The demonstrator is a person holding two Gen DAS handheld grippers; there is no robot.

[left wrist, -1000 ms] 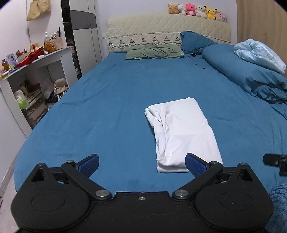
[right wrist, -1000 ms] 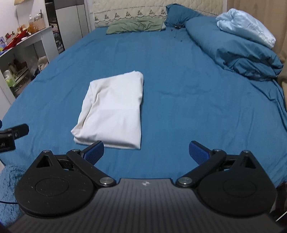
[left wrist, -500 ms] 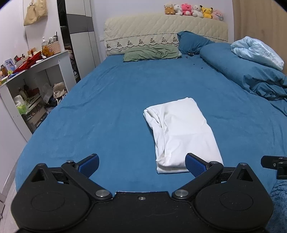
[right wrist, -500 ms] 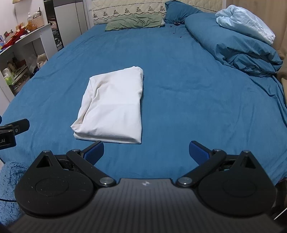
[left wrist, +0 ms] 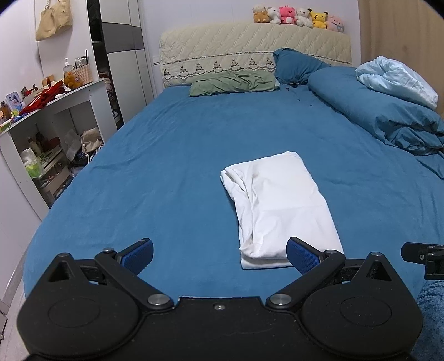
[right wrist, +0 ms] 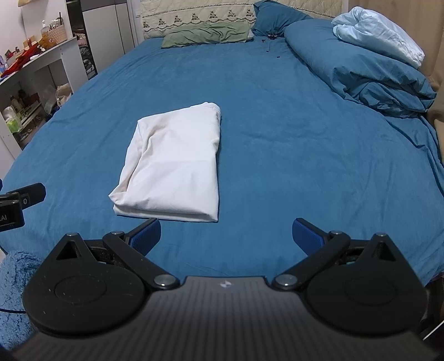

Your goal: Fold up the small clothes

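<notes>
A wide bed with a blue sheet (left wrist: 177, 155) fills both views. A white garment (left wrist: 280, 205), folded into a neat rectangle, lies flat on the sheet near the foot of the bed — its long side runs from near to far, with looser layered edges along its left side.

The left gripper (left wrist: 219, 254) is held at the near edge of the bed, fingers spread wide and empty; its right blue pad (left wrist: 301, 255) overlaps the garment's near right corner in this view, though contact cannot be told. The right gripper (right wrist: 226, 234) is also spread wide and empty, just short of the garment's near edge.

At the far end sit a green pillow (left wrist: 233, 84) and a row of plush toys (left wrist: 298, 18) on the headboard — a rumpled blue duvet (left wrist: 383, 116) is heaped at the far right.
</notes>
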